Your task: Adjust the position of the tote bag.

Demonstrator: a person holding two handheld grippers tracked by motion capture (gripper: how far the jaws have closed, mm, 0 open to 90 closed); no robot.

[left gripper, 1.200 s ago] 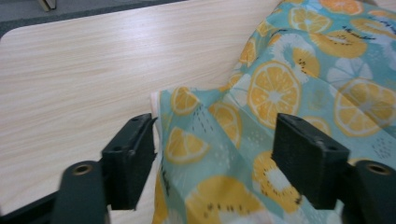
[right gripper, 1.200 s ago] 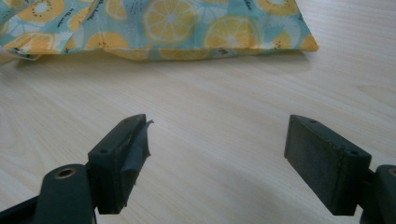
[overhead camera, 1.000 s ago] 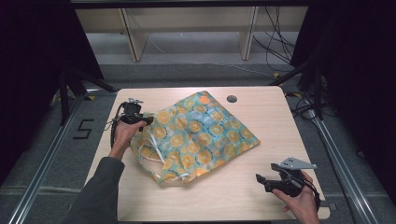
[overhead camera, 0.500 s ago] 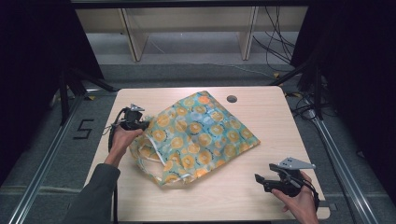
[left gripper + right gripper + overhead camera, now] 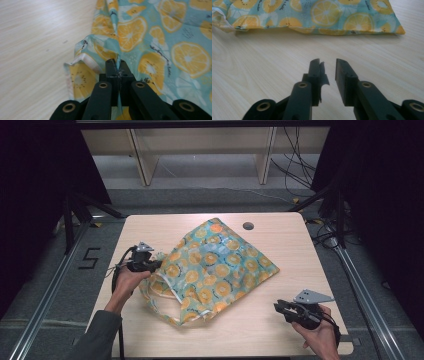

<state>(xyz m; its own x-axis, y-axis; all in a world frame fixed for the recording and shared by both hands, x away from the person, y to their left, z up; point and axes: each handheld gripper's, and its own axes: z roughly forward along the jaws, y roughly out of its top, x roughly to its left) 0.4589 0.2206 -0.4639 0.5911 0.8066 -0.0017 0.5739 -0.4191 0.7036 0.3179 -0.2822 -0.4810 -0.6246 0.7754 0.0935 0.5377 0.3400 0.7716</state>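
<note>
1. A cloth bag (image 5: 220, 270) printed with orange slices on pale blue lies across the middle of the wooden table (image 5: 290, 235), its open mouth towards the near left
2. The left gripper (image 5: 150, 265) sits at the bag's left edge; in the left gripper view its jaws are clamped on a fold of the fabric (image 5: 117, 62)
3. The right gripper (image 5: 280, 307) rests at the near right, apart from the bag; its jaws have just been closing, a narrow gap left, nothing between them
</note>
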